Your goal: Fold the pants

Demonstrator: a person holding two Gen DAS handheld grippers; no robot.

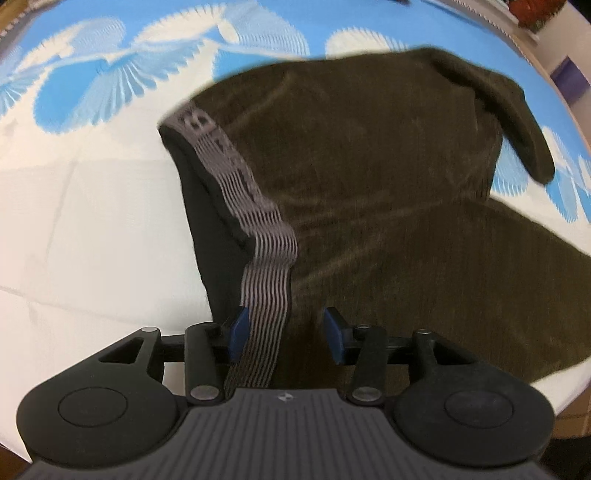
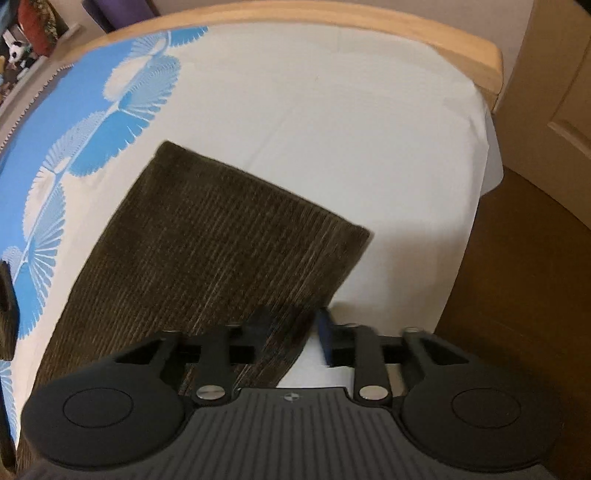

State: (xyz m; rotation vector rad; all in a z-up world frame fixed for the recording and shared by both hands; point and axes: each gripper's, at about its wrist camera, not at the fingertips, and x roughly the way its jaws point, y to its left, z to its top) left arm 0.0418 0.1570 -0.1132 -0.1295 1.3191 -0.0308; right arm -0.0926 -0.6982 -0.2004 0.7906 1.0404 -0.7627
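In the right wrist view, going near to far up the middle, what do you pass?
Right tool → pants leg → white sheet → wooden bed rail.

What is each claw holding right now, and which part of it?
Both hold the pants. The left claw has the grey waistband between its fingers; the right claw has a side edge of the leg, near the hem.

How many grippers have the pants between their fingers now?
2. The left gripper straddles the striped waistband of the pants; the right gripper straddles the leg edge near the hem.
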